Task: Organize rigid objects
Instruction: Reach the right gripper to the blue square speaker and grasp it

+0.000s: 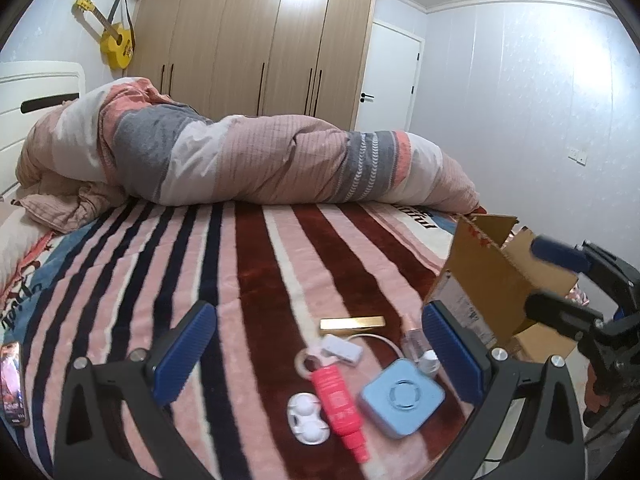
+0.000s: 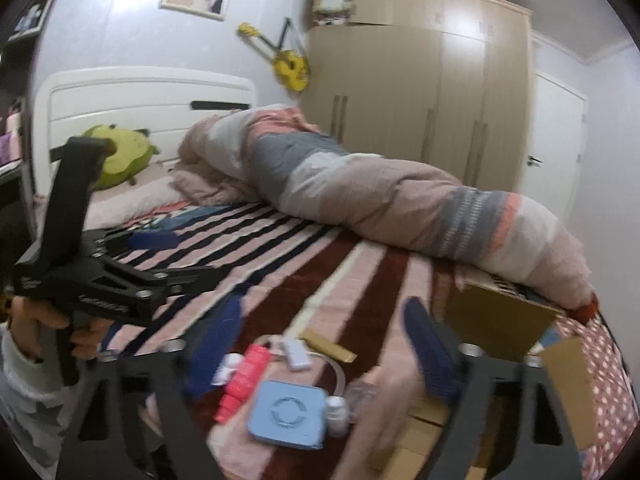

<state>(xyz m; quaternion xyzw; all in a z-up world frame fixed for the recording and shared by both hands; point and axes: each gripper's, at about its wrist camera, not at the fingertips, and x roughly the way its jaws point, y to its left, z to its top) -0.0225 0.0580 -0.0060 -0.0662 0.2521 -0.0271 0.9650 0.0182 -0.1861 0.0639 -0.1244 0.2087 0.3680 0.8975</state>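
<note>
Small items lie on the striped bed blanket: a light blue square device (image 1: 401, 397) (image 2: 286, 414), a red bottle (image 1: 339, 401) (image 2: 243, 380), a white round case (image 1: 307, 417), a gold bar (image 1: 352, 324) (image 2: 328, 345), a white adapter with cable (image 1: 341, 347) (image 2: 295, 353) and a clear small bottle (image 1: 418, 346) (image 2: 354, 398). My left gripper (image 1: 316, 354) is open above them, empty. My right gripper (image 2: 320, 360) is open and empty above the same items; in the left wrist view it (image 1: 548, 280) hovers over the cardboard box (image 1: 492, 280) (image 2: 504, 320).
A rolled duvet (image 1: 256, 160) lies across the bed behind the items. A phone (image 1: 12, 384) lies at the left edge of the blanket. A wardrobe (image 1: 256, 44) and door stand behind. A green plush (image 2: 120, 156) sits by the headboard.
</note>
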